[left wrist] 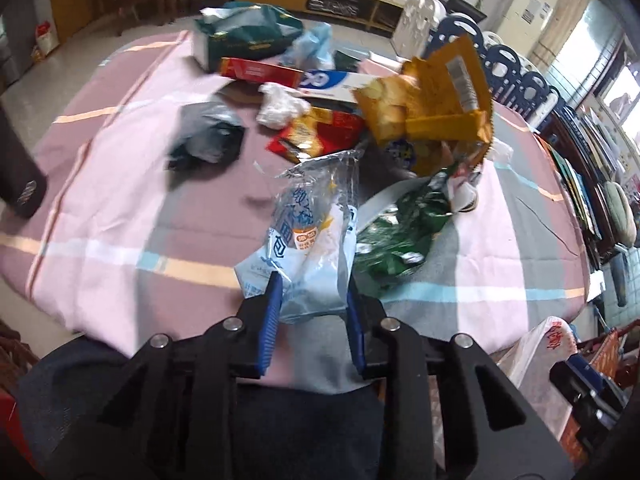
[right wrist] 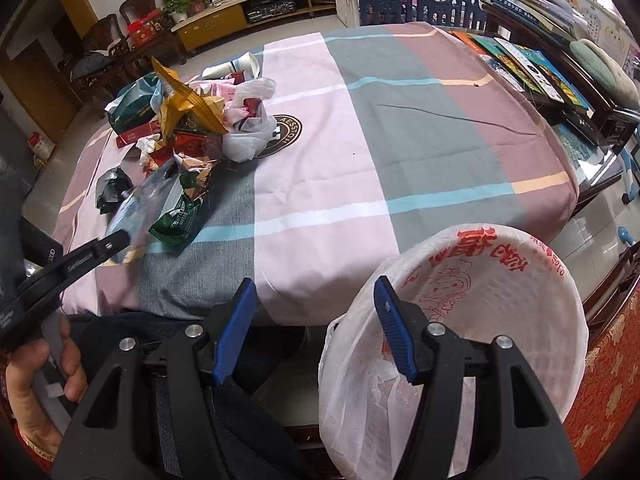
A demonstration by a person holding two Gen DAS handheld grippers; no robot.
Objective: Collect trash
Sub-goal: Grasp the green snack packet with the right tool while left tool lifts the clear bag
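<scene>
My left gripper (left wrist: 314,292) is shut on a light blue clear plastic bread wrapper (left wrist: 316,236) and holds it above the table's near edge; it also shows in the right wrist view (right wrist: 140,204). Behind it lies a heap of trash: a green snack bag (left wrist: 400,236), a yellow snack bag (left wrist: 436,100), a red wrapper (left wrist: 320,132), a crumpled black bag (left wrist: 208,136) and white tissue (left wrist: 280,106). My right gripper (right wrist: 314,294) is open and empty, low in front of the table, beside a bin lined with a white bag (right wrist: 480,304).
The table has a pink, grey and mauve checked cloth (right wrist: 360,128). A green tissue pack (left wrist: 244,32), a red box (left wrist: 260,70) and a paper cup (right wrist: 236,66) lie at the heap's far side. Books (right wrist: 532,64) lie on a side table at the right.
</scene>
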